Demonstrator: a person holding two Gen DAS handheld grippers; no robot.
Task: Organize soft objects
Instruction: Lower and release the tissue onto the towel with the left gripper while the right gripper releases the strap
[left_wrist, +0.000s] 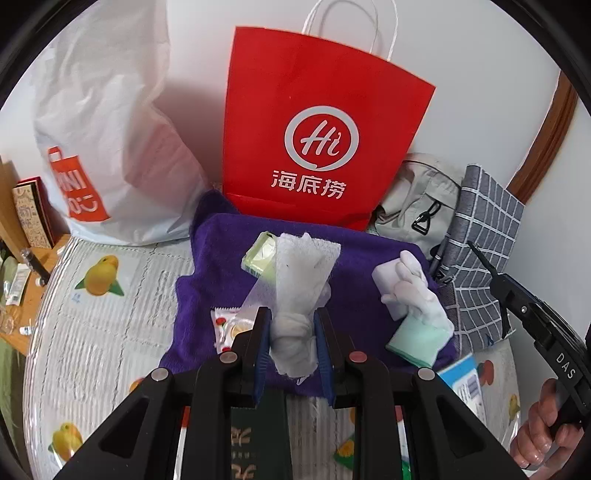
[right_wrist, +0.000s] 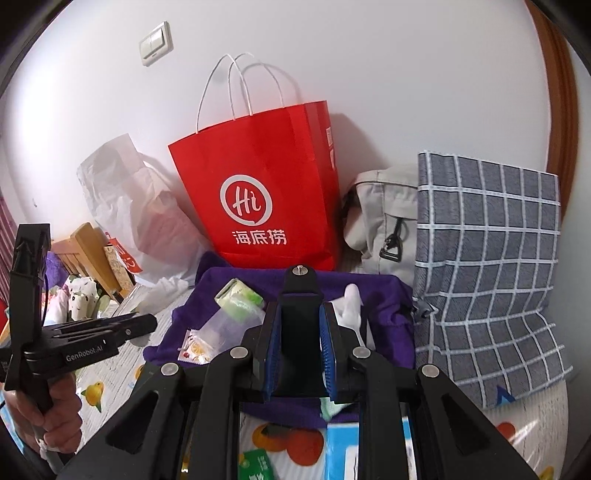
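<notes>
Nearest the lens, the left claw was clamped on a knotted white cloth, its blue pads pressing the knot from both sides. The cloth's long axis ran straight away from the claw, roughly in line with the fingers, its loose gauzy end fanning out toward the red paper bag. It hung over the purple towel, whether lifted clear or brushing it I could not tell. Just beyond the cloth's far end lay a small green packet, and to the right on the same towel a white glove with a pale green cuff. A snack sachet poked out at the towel's left edge. The towel lay on a fruit-printed cover; whether a bed or a bench lay beneath it was unclear. Against the wall stood a white plastic bag, the red bag, a beige bag and a grey checked cloth. The right claw stood apart and empty, hovering above the towel near the glove. By my reading the step in hand was carrying off the picked cloth; the next move would call for a place to set it down, probably one of the bags, or beside the glove.
</notes>
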